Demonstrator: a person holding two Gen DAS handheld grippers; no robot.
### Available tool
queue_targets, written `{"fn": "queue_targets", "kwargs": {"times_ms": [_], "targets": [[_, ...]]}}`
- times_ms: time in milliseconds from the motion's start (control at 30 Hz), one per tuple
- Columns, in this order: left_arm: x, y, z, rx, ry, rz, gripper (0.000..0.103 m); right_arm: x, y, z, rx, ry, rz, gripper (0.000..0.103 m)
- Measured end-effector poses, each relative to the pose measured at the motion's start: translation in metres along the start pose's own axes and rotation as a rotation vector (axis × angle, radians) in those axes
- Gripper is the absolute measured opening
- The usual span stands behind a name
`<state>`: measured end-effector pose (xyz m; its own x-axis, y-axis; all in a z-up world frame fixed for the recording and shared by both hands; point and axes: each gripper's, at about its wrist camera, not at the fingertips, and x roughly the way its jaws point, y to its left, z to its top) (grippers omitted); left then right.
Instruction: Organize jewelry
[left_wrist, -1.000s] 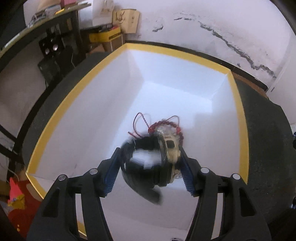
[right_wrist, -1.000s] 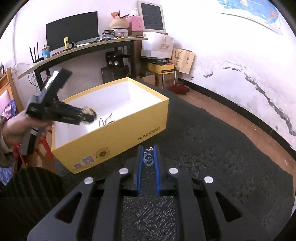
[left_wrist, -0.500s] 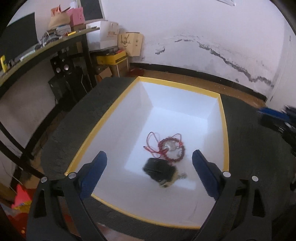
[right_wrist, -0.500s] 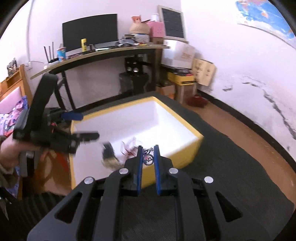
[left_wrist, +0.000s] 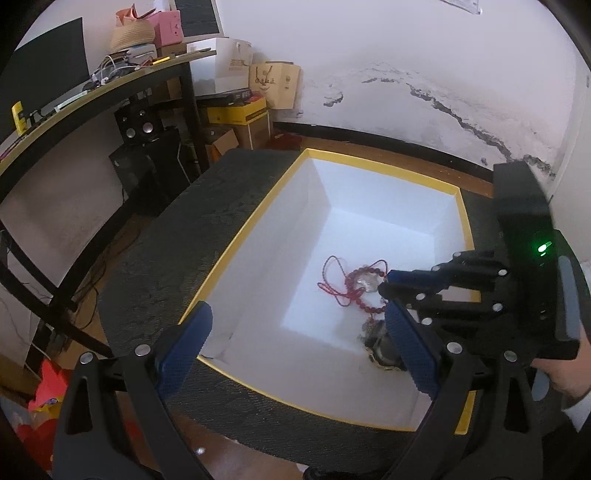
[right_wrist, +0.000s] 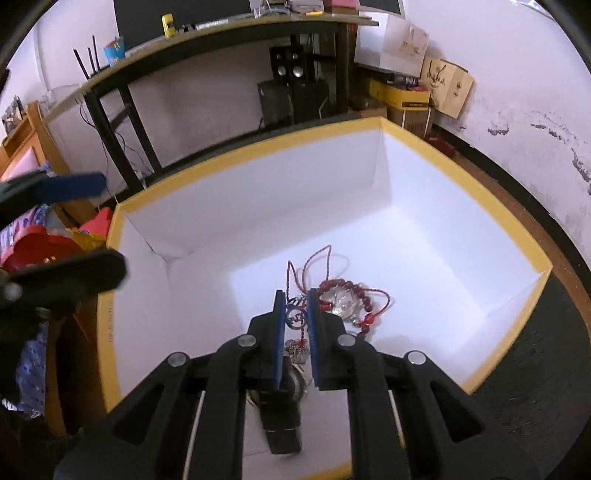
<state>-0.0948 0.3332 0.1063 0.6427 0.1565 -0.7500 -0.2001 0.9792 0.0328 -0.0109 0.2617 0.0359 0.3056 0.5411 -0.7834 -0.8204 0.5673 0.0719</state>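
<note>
Matt white card lines the yellow-rimmed box, glossy red beads (translucent) inside.

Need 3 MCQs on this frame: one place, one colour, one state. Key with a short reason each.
1. Where does the red bead bracelet lie?
A. on the box floor
B. on the dark mat
C. on the desk

2. What colour is the rim of the box?
A. blue
B. yellow
C. green

3. How is the left tool set?
A. shut on the bracelet
B. shut on a watch
C. open, holding nothing

Key: 1 A, the beads rest on the white floor inside the box. 2 B, a yellow band runs along the top edge. 3 C, its blue fingers stand wide apart with nothing between them, while the right tool is shut on a small keyring charm.
</note>
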Motion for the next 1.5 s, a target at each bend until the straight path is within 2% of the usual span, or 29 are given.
{"fn": "queue_targets", "kwargs": {"times_ms": [133, 200, 233, 267, 333, 400, 433, 533, 700, 833, 1000, 1200, 1500], "targets": [[-0.002, 0.003, -0.002, -0.006, -0.002, 0.005, 0.092, 0.002, 0.003, -0.002, -0.018, 0.004, -0.026, 0.013], [-0.004, 0.004, -0.002, -0.01, -0.005, 0.007, 0.094, 0.001, 0.005, -0.001, -0.027, -0.004, -0.05, 0.036], [-0.005, 0.004, -0.003, -0.012, -0.008, 0.009, 0.094, -0.003, 0.003, -0.003, -0.023, -0.018, -0.057, 0.068], [-0.007, 0.004, -0.002, -0.014, -0.012, 0.012, 0.094, -0.007, 0.003, -0.003, -0.018, -0.039, -0.061, 0.076], [-0.01, 0.005, -0.002, -0.016, -0.018, 0.015, 0.095, -0.014, 0.002, 0.001, -0.014, -0.054, -0.062, 0.077], [-0.012, 0.004, -0.002, -0.016, -0.022, 0.015, 0.095, -0.021, 0.003, 0.006, -0.023, -0.075, -0.076, 0.093], [-0.014, 0.003, -0.002, -0.015, -0.026, 0.015, 0.095, -0.026, 0.003, 0.007, -0.026, -0.087, -0.086, 0.097], [-0.019, 0.001, -0.001, -0.009, -0.035, 0.015, 0.095, -0.036, 0.001, 0.014, -0.021, -0.083, -0.125, 0.097], [-0.03, -0.009, 0.004, 0.011, -0.058, 0.011, 0.097, -0.082, -0.011, 0.017, -0.043, -0.222, -0.237, 0.097], [-0.036, -0.028, 0.012, 0.033, -0.075, -0.007, 0.097, -0.136, -0.042, -0.007, -0.004, -0.304, -0.365, 0.097], [-0.04, -0.08, 0.023, 0.082, -0.1, -0.07, 0.097, -0.198, -0.107, -0.076, 0.175, -0.337, -0.477, 0.097], [-0.045, -0.167, 0.026, 0.17, -0.123, -0.162, 0.097, -0.245, -0.171, -0.169, 0.353, -0.291, -0.606, 0.097], [-0.036, -0.261, 0.015, 0.214, -0.111, -0.247, 0.097, -0.281, -0.21, -0.27, 0.556, -0.278, -0.66, 0.097]]}}
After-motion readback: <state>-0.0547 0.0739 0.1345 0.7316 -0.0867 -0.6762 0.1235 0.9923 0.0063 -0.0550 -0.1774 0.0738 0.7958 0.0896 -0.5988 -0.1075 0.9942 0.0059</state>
